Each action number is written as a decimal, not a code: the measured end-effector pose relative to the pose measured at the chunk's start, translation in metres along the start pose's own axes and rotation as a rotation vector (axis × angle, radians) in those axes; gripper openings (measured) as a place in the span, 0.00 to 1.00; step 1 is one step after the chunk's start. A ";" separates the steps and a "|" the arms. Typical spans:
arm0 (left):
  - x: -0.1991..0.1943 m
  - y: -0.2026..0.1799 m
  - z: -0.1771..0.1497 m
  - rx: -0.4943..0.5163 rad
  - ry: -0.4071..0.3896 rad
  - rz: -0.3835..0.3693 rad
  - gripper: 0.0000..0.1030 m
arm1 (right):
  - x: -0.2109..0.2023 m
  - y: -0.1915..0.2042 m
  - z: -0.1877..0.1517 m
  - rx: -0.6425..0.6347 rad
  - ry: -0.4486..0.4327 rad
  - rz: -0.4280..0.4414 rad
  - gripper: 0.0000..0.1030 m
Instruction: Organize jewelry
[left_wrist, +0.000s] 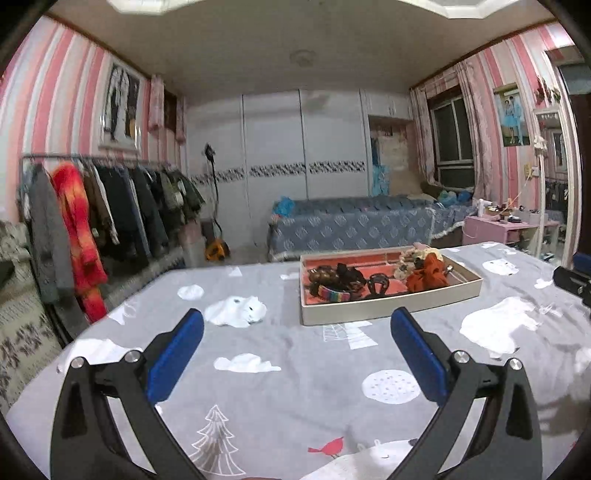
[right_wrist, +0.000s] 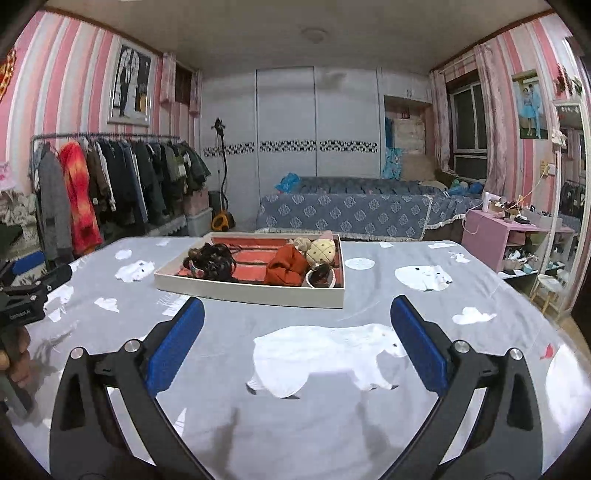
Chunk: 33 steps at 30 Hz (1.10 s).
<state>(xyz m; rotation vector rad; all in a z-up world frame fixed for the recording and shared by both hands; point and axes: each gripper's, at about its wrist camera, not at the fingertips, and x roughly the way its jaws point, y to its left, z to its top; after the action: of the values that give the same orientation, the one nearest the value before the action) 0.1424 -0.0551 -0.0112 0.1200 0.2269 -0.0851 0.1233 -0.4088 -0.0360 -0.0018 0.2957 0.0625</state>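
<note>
A shallow beige tray (left_wrist: 373, 308) with a red lining sits on the grey bear-print bedspread; it also shows in the right wrist view (right_wrist: 240, 291). In it lie dark hair clips and beads (left_wrist: 343, 277), a rainbow-striped clip (left_wrist: 334, 294), an orange scrunchie (left_wrist: 428, 275) and a cream plush piece (right_wrist: 323, 250). My left gripper (left_wrist: 295, 325) is open and empty, short of the tray's near left corner. My right gripper (right_wrist: 295, 314) is open and empty, just short of the tray's near wall.
A clothes rack (left_wrist: 110, 206) stands along the left wall. A blue-covered sofa (right_wrist: 351, 214) stands behind the bed. A pink side table (right_wrist: 491, 232) with small items is at the right. The left gripper's body (right_wrist: 26, 295) shows at the right wrist view's left edge.
</note>
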 end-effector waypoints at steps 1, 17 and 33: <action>0.000 -0.004 -0.004 0.016 -0.012 0.013 0.96 | -0.001 0.001 -0.004 -0.007 -0.009 -0.001 0.95; 0.003 0.010 -0.010 -0.049 0.003 0.003 0.96 | 0.001 -0.014 -0.009 0.072 0.006 -0.006 0.96; 0.006 0.016 -0.012 -0.066 0.011 -0.014 0.96 | 0.001 -0.011 -0.009 0.060 0.005 -0.013 0.96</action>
<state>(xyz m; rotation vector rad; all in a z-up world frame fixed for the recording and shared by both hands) 0.1468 -0.0377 -0.0228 0.0537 0.2413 -0.0909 0.1225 -0.4194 -0.0446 0.0555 0.3024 0.0412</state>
